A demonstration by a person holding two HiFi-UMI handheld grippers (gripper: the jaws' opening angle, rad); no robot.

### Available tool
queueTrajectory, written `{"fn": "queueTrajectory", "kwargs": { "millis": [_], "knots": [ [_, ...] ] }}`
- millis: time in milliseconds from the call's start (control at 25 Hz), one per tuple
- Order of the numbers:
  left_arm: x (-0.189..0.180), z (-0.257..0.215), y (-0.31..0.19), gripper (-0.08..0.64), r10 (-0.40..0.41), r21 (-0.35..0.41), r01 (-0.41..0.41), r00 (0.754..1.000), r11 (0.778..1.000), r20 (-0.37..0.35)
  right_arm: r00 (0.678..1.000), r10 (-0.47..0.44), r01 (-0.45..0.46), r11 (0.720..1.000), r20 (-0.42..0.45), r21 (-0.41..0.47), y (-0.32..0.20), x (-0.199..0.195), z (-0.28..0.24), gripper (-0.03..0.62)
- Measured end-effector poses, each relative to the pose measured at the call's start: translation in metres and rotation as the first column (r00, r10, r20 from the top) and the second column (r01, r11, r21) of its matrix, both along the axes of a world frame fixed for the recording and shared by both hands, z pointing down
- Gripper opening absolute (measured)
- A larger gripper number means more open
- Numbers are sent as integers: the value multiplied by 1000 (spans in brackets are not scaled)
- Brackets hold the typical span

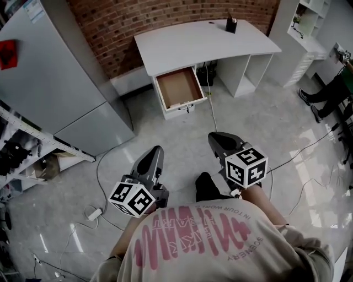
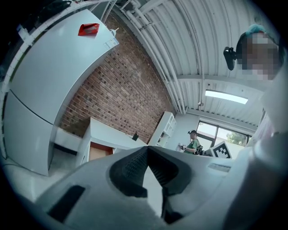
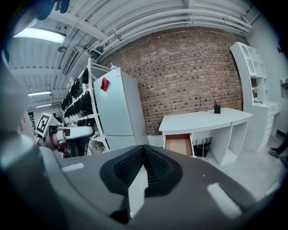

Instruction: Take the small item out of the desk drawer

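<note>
Drawer (image 1: 179, 88) of white desk (image 1: 209, 38): pulled open at upper centre of head view, brown floor exposed. Small pale item (image 1: 175, 104): lies inside drawer against its front edge; too small to identify. Black holder (image 1: 231, 25): stands upright on desktop, toward desk's upper right end. Grey refrigerator (image 1: 49, 71): fills upper left of frame, beside brick wall (image 1: 165, 14). Left gripper (image 1: 156, 150): at lower centre-left, well apart from desk, jaws pressed together and empty. Right gripper (image 1: 216, 136): just right of it and slightly higher in frame, jaws likewise together and empty. Both point toward desk over pale glossy floor (image 1: 165, 132). White power strip (image 1: 94, 213): lies on floor at lower left, cable attached.
</note>
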State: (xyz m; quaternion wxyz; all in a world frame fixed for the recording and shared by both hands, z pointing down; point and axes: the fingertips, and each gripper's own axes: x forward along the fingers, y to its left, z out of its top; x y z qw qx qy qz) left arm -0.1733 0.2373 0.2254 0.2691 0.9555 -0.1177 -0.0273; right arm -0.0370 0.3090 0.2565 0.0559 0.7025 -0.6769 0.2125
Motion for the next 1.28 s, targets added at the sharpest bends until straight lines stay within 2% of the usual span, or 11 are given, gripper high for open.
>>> {"fn": "queueTrajectory", "kwargs": {
  "millis": [200,560,880,1280],
  "knots": [
    [46,-2,-15,2,-29,19,29,1000,999,5,999,-22,21,1000,40,20,-27,56,-3,9],
    [109,-10,-57,2,-152,43,152,988,987,-9,990,-109,101,991,89,91,-84,135,-24,9],
    [135,-6,-87,2,-254,47,254,967,966,-2,974,-178,162,980,143,118,-126,173,-24,9],
    [166,-2,-105,0,-289,48,289,957,956,-11,961,-224,210,973,165,98,-151,200,-9,9]
  ]
}}
